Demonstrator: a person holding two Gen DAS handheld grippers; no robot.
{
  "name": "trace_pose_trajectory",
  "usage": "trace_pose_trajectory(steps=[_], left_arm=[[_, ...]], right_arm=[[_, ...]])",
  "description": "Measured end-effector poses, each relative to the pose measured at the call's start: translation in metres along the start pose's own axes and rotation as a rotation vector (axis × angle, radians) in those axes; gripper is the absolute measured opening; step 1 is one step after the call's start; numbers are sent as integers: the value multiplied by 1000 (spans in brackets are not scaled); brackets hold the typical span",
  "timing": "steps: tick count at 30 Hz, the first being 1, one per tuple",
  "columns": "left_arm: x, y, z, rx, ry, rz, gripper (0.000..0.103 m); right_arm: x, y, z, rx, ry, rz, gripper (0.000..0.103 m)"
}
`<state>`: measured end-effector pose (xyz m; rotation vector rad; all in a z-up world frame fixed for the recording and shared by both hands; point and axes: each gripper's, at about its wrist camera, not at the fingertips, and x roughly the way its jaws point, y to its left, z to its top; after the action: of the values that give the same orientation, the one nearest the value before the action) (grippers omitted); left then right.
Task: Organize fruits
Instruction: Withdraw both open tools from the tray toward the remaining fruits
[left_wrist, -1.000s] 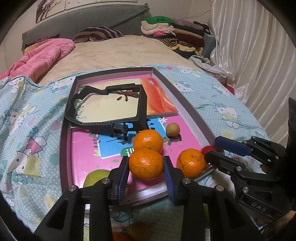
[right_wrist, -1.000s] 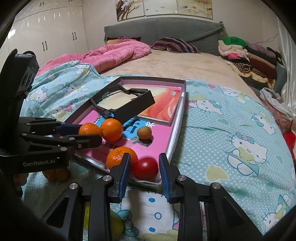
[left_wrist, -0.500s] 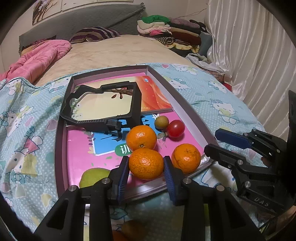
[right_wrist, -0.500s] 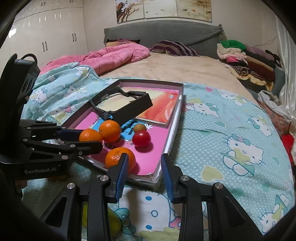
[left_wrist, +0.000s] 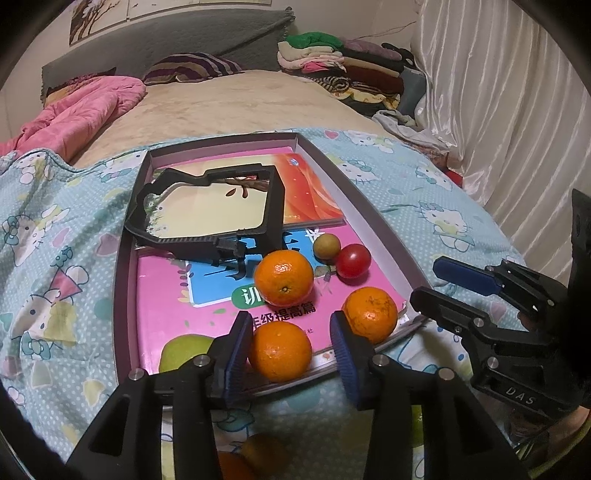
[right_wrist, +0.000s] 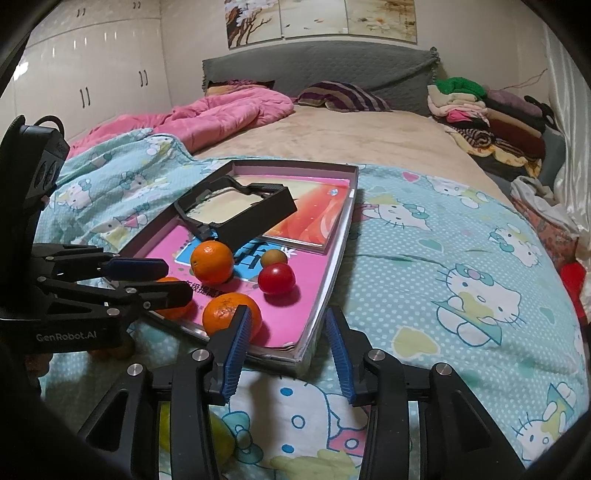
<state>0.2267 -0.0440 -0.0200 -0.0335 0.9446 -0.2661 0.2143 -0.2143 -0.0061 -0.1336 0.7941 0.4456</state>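
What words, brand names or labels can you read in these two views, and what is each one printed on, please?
"GenRobot.AI": on the body of the left gripper, right wrist view.
"DAS": on the body of the right gripper, left wrist view.
"级提高篇": Chinese print on the pink book in the tray; its first character is partly cut off.
The other, larger characters on the book's blue panel are partly hidden by fruit and unreadable.

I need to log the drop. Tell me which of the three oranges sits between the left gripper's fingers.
The nearest orange, at the tray's front edge, between the open left gripper's blue pads. The other two lie farther in and off to the right.
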Motion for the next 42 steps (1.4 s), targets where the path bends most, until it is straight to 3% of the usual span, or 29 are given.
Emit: trace_pose_trajectory(steps=[6, 10, 33, 42], left_arm=[[-7, 4, 0, -30, -11, -14, 49], [-12, 5, 1, -36, -26, -20, 58], [-42, 11, 1, -59, -88, -9, 89], [-61, 28, -5, -102, -120, 5, 91]], right_arm=[[-3, -3, 0, 19, -9, -4, 52], [-5, -5, 0, 27, -15, -8, 53], [-25, -7, 2, 52, -81, -7, 67], [-32, -2, 1, 48, -101, 6, 70]])
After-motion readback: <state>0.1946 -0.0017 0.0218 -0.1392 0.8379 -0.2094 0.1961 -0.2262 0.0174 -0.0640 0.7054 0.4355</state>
